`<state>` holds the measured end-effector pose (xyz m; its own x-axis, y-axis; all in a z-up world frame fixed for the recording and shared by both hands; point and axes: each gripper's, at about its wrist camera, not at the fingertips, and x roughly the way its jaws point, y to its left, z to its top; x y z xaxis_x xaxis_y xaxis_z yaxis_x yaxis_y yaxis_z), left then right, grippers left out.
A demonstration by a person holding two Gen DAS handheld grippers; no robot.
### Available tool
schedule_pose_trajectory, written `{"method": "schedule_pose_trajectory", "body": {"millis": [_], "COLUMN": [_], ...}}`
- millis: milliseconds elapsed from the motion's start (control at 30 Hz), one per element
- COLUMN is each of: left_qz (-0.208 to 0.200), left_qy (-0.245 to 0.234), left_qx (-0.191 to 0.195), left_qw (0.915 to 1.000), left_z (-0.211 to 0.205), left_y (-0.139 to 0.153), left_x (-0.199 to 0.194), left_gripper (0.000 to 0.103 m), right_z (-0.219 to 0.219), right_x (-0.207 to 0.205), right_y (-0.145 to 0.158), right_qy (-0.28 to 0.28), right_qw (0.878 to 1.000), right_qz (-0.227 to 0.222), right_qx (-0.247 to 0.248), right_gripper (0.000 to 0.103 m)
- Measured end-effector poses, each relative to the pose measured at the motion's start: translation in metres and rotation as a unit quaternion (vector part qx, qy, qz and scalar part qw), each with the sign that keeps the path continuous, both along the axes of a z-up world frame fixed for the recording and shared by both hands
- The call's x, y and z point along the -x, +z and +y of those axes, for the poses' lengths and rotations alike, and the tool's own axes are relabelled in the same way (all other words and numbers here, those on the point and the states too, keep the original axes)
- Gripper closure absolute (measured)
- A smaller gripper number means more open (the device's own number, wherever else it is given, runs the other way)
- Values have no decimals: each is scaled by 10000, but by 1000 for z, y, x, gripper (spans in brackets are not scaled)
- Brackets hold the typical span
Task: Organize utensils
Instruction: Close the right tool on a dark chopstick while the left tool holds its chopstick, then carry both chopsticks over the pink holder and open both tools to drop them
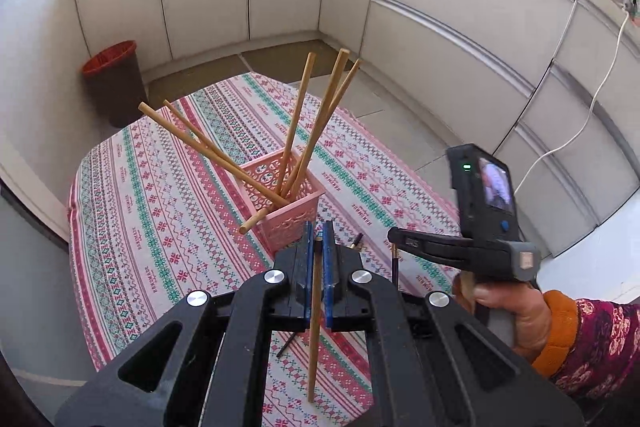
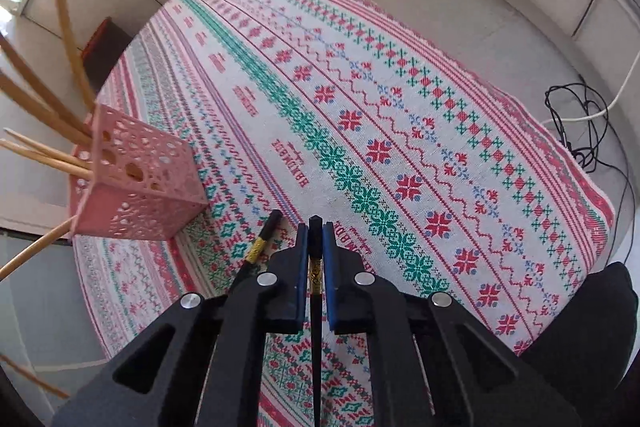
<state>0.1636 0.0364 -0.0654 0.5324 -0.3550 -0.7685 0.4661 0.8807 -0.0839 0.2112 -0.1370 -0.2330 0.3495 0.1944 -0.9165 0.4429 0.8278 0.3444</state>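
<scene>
While both tongs grip chopsticks, patterned cloth covers the table — white cabinets behind.

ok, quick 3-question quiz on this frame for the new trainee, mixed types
1. True or false: the left gripper is shut on a wooden chopstick.
2. What does the right gripper hold? A) spoon B) black chopstick C) nothing
3. Fill in: the wooden chopsticks already sorted stand in a pink ____.

Key:
1. True.
2. B, the black chopstick; a second black one lies on the tablecloth beside it.
3. Basket.
</scene>
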Motion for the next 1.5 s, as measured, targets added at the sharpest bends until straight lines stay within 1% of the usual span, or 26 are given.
{"method": "schedule_pose_trajectory", "body": {"millis": [133, 267, 400, 500, 633, 733, 833, 933, 1033, 1167, 1367, 1500], "left_qz": [-90, -204, -280, -436, -748, -921, -1173, -1345, -1453, -1513, -1569, -1536], "left_qy": [23, 120, 271, 407, 466, 472, 560, 677, 819, 997, 1154, 1247], "left_qx": [174, 396, 588, 736, 833, 899, 889, 905, 934, 1048, 1079, 969], "left_qw": [9998, 9989, 9975, 9955, 9926, 9906, 9875, 9844, 9816, 9778, 9749, 9754], "left_z": [6, 13, 18, 22, 20, 16, 12, 13, 17, 22, 24, 23], "left_y": [7, 11, 18, 30, 58, 81, 107, 129, 144, 156, 168, 161], "left_x": [15, 35, 48, 56, 57, 50, 41, 29, 18, 4, -20, -37], "left_gripper": [100, 100, 100, 100, 100, 100, 100, 100, 100, 100, 100, 100], "right_z": [0, -2, -6, -8, -15, -22, -27, -28, -24, -16, -10, -5], "right_x": [30, 62, 83, 92, 91, 81, 66, 54, 46, 31, 7, -5], "right_y": [54, 96, 131, 153, 183, 209, 235, 258, 274, 282, 279, 273], "right_qy": [418, 784, 958, 1074, 1077, 1065, 1088, 1120, 1197, 1306, 1385, 1420], "right_qw": [9956, 9866, 9755, 9681, 9620, 9580, 9548, 9484, 9432, 9409, 9433, 9442], "right_qz": [-831, -1431, -1967, -2233, -2465, -2639, -2762, -2963, -3093, -3116, -3011, -2967], "right_qx": [88, 93, 235, 387, 459, 368, 163, 131, 199, 253, 149, 188], "right_gripper": [96, 96, 96, 96, 96, 96, 96, 96, 96, 96, 96, 96]}}
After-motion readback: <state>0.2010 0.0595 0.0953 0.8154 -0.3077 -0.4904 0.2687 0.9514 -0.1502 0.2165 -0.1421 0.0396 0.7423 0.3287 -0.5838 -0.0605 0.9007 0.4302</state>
